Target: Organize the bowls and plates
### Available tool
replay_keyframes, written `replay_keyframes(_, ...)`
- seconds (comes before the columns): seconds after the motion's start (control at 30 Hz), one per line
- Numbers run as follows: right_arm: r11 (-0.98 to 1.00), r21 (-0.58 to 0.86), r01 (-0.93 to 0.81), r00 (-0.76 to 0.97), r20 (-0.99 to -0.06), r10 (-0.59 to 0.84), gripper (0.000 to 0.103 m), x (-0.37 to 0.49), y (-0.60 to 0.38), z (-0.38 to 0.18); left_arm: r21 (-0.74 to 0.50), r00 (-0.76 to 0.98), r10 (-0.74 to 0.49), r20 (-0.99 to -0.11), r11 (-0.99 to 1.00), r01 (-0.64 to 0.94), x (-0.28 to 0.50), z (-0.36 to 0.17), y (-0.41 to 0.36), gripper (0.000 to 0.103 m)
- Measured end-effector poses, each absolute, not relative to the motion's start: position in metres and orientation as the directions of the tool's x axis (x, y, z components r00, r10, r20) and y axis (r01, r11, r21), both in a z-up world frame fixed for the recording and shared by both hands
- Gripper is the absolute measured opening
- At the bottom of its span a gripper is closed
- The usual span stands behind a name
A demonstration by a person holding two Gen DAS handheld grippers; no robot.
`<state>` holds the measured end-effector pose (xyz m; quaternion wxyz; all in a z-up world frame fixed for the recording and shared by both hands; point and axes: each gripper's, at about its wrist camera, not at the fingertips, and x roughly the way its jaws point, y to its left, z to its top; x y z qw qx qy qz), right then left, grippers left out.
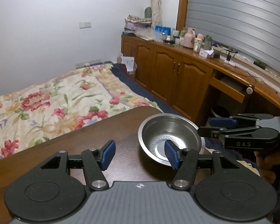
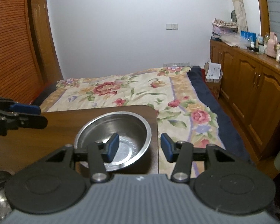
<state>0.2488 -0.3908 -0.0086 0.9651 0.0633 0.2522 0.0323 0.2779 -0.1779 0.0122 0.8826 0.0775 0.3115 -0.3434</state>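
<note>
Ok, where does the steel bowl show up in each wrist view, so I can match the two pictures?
Left wrist view: steel bowl sits right of centre, near the wooden table's right corner.
Right wrist view: steel bowl sits at centre, near the table's right edge.
Shared landmark: the floral bedspread behind the table.

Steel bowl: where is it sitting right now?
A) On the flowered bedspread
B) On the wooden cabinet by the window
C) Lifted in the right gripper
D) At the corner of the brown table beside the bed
D: the steel bowl rests on the brown table at its corner beside the bed, and both grippers are open with nothing held.
</note>
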Motion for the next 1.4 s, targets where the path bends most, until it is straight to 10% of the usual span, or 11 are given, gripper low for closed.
replay_keyframes(0.93,0.963,0.271,-0.008,0.834,-0.529,0.156,0.046,0.267,-0.394,-0.031,-0.171,0.422,-0.582,-0.695,0.704,0.689,0.324,-0.022,-0.212,0.04)
replay_keyframes(1.4,0.942,0.335,-0.006,0.818,-0.54,0.197,0.026,0.271,-0.393,-0.035,-0.189,0.406,-0.581,-0.706,0.706,0.682,0.323,-0.024,-0.21,0.021)
